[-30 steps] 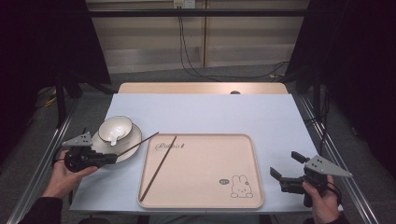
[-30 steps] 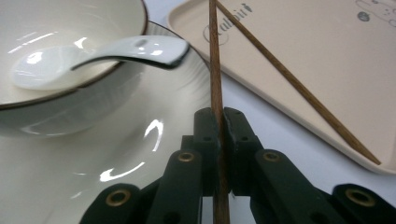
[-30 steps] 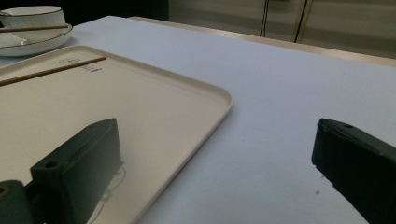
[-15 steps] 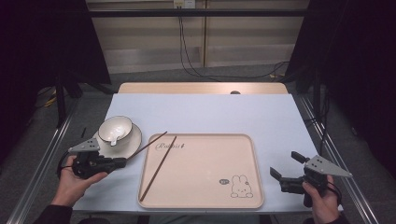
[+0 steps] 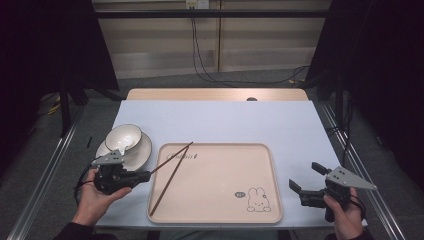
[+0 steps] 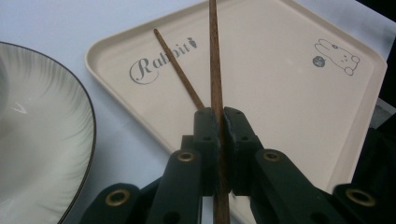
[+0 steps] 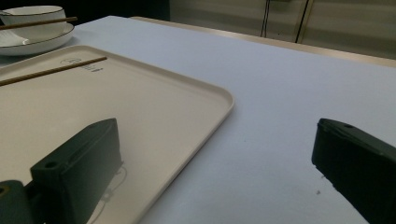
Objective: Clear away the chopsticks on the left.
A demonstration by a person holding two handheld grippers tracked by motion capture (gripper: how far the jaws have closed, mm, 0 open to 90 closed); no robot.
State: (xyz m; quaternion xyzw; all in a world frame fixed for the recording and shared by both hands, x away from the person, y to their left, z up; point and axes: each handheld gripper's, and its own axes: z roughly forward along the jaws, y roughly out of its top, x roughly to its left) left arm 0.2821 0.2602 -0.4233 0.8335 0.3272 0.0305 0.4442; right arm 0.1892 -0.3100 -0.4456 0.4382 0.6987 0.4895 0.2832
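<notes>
My left gripper (image 5: 145,175) sits at the tray's left edge, shut on a brown chopstick (image 5: 162,164) whose tip points over the tray's far left corner. The left gripper view shows that chopstick (image 6: 214,56) pinched between the closed jaws of the left gripper (image 6: 219,116). A second chopstick (image 5: 165,187) lies along the left side of the beige rabbit tray (image 5: 215,180). My right gripper (image 5: 306,176) stands open, with nothing in it, just off the tray's right edge, and the right gripper view shows only table between the jaws of the right gripper (image 7: 217,154).
A white bowl (image 5: 123,137) stands on a white plate (image 5: 137,155) left of the tray, just beyond my left gripper. The blue table cover (image 5: 225,120) stretches bare behind the tray. Metal rails run along both table sides.
My left gripper has moved right and toward the near edge, carrying its chopstick so that the tip now reaches over the tray corner. The right gripper has stayed put.
</notes>
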